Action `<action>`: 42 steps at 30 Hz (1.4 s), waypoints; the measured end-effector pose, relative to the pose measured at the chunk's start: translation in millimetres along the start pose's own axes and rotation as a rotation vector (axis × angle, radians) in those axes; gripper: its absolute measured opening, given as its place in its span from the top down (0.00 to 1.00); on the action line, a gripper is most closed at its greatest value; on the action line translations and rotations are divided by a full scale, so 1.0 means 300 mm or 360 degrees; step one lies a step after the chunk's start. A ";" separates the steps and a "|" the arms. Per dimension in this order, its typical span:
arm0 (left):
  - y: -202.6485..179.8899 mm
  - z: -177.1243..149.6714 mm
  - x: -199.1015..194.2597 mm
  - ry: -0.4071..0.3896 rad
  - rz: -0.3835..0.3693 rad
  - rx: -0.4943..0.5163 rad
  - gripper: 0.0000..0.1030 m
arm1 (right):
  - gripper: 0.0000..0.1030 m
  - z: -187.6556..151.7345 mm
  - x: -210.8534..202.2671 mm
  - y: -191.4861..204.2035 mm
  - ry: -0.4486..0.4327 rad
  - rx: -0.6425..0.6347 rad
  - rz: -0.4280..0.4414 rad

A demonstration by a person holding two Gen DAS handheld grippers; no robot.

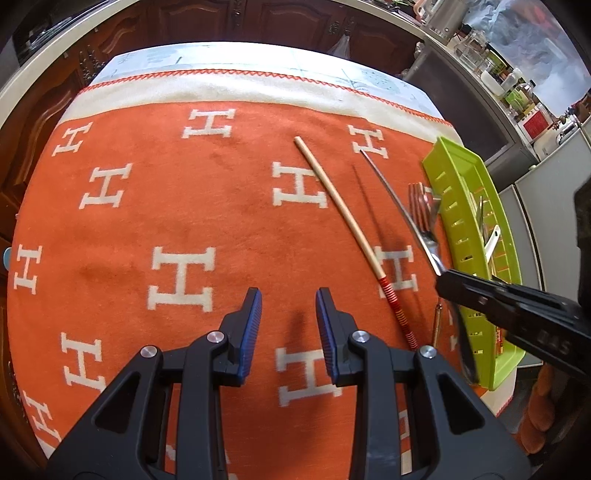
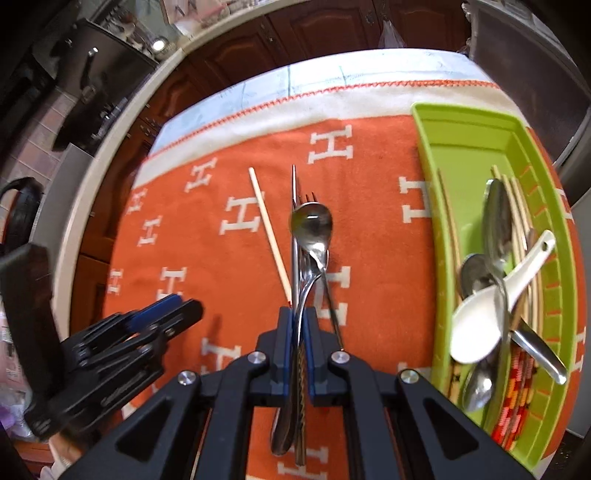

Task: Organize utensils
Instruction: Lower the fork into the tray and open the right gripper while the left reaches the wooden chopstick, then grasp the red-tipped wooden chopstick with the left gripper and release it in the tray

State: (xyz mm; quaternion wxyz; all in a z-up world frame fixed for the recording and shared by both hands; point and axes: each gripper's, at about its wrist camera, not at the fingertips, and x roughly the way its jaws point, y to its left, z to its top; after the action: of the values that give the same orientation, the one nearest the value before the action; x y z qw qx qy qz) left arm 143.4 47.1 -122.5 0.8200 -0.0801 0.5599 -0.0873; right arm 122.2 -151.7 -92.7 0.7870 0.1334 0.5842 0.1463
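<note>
My right gripper (image 2: 301, 317) is shut on a metal spoon (image 2: 311, 221), held above the orange cloth; a metal chopstick (image 2: 294, 206) and a fork's tines (image 2: 309, 197) show beside it. In the left wrist view the right gripper (image 1: 443, 280) holds these utensils (image 1: 424, 229) beside the green tray (image 1: 458, 173). A wooden chopstick (image 1: 343, 210) with a red-striped end lies on the cloth and also shows in the right wrist view (image 2: 267, 229). My left gripper (image 1: 289, 325) is open and empty above the cloth. The green tray (image 2: 461, 122) holds spoons (image 2: 496, 218), a white ceramic spoon (image 2: 491, 314) and chopsticks.
The orange cloth with white H marks (image 1: 147, 206) covers the table. Dark wooden cabinets (image 1: 221, 18) stand behind it. A counter with jars and bottles (image 1: 509, 77) runs along the right. My left gripper (image 2: 162, 317) shows at the left in the right wrist view.
</note>
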 end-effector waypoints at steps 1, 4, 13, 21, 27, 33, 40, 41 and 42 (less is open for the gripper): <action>-0.008 0.003 0.003 0.0002 -0.0002 0.0006 0.74 | 0.95 -0.006 -0.020 -0.003 -0.0017 0.0014 0.0022; -0.045 0.018 0.013 0.0013 -0.0014 0.0037 0.74 | 0.95 -0.006 -0.069 -0.009 -0.0079 0.0030 0.0063; -0.157 0.085 0.084 0.0093 -0.0011 0.0086 0.74 | 0.95 -0.026 -0.269 -0.075 -0.0291 0.0052 0.0095; -0.217 0.138 0.160 0.0191 0.0041 0.0040 0.74 | 0.94 -0.057 -0.331 -0.233 -0.0378 0.0145 -0.0157; -0.271 0.139 0.203 0.0198 0.0133 0.0080 0.74 | 0.93 -0.083 -0.282 -0.331 -0.0278 0.0162 -0.0286; -0.321 0.137 0.222 0.0175 0.0247 0.0120 0.74 | 0.93 -0.105 -0.251 -0.375 -0.0228 0.0230 -0.0225; -0.336 0.116 0.219 0.0112 0.0328 0.0133 0.86 | 0.93 -0.127 -0.248 -0.375 -0.0235 0.0251 -0.0160; -0.338 0.113 0.218 0.0103 0.0324 0.0129 0.90 | 0.93 -0.130 -0.246 -0.375 -0.0235 0.0254 -0.0152; -0.333 0.113 0.215 0.0098 0.0310 0.0116 0.91 | 0.93 -0.133 -0.245 -0.377 -0.0235 0.0256 -0.0147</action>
State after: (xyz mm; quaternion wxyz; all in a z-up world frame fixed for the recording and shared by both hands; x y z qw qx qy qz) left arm 192.7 -63.9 -145.8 0.8094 0.0073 0.5864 -0.0302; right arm 72.2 -282.6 -82.2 0.8206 0.1795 0.5401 0.0524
